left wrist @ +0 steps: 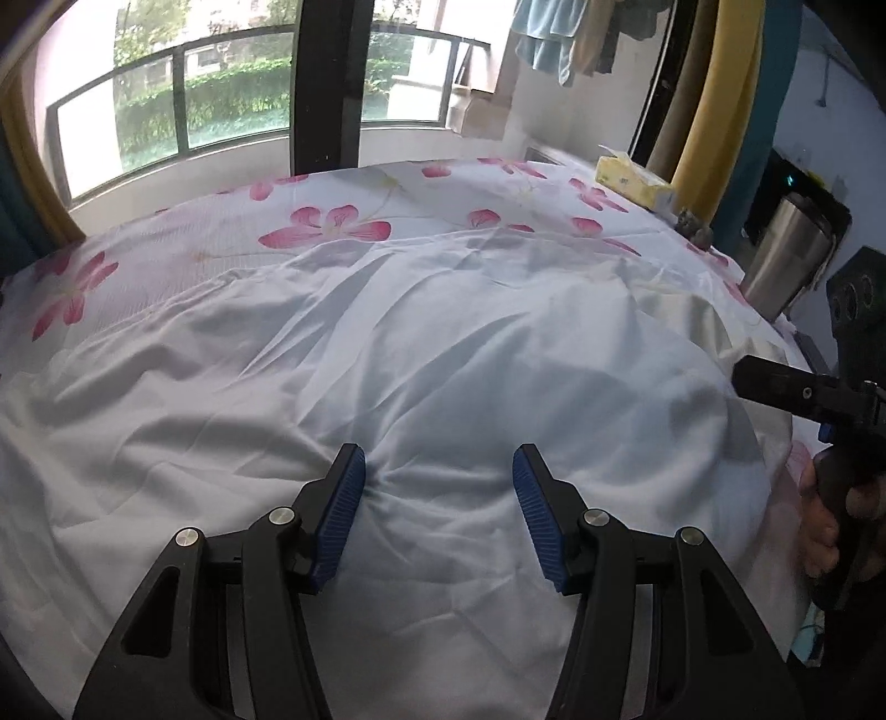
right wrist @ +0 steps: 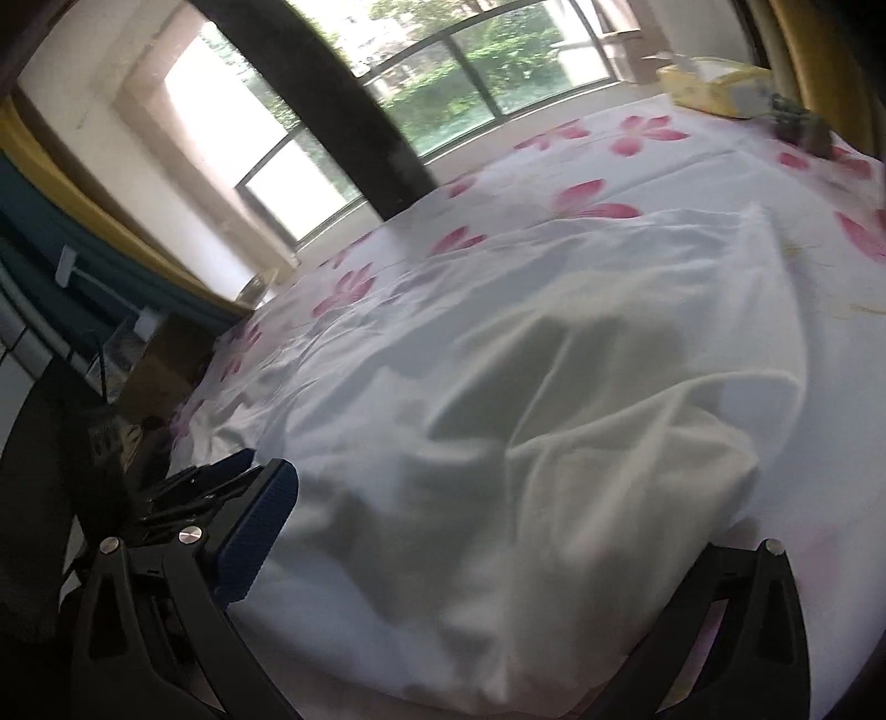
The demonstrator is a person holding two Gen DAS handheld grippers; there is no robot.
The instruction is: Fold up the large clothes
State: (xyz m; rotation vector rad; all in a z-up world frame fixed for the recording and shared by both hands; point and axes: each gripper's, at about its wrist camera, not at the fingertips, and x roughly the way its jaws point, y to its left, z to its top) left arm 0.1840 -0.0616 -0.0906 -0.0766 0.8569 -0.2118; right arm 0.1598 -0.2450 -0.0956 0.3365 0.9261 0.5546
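- 1 large white garment (left wrist: pixel 421 343), rumpled, spread over most of the near half of the bed; its far edge is a straight fold line short of the window side.
- In the right wrist view the same garment (right wrist: pixel 526 399) is bunched into a raised hump at centre, w/ its near-right corner folded over on itself.
- 1 floral sheet (left wrist: pixel 343 205) beneath, white w/ pink flowers, bare along the far and left margins of the bed.
- Left gripper (left wrist: pixel 438 487): 2 blue pads (left wrist: pixel 340 515), jaws partway apart, held over the near edge of the garment. Cloth puckers between the tips; pads not pressing on it as far as seen.
- Right gripper (right wrist: pixel 498 554): jaws at full spread, nothing pinched. Only 1 blue pad (right wrist: pixel 255 537) shows, at left; the right finger's pad is hidden by its black frame. Garment lies between the fingers. View blurred.
- Right gripper also seen from left wrist cam at far right edge, gripped by 1 hand (left wrist: pixel 830 515).
- 1 yellow tissue box (left wrist: pixel 634 183) at far right of bed; also in the right view (right wrist: pixel 714 88).
- 1 small dark object (left wrist: pixel 692 224) near the box, too small to ID.
- 1 steel tumbler (left wrist: pixel 786 255) off the right bed edge.
- 1 window w/ railing (left wrist: pixel 221 116) beyond the bed, greenery outside.
- Hanging laundry (left wrist: pixel 554 39) at top right, several pcs, count unclear.
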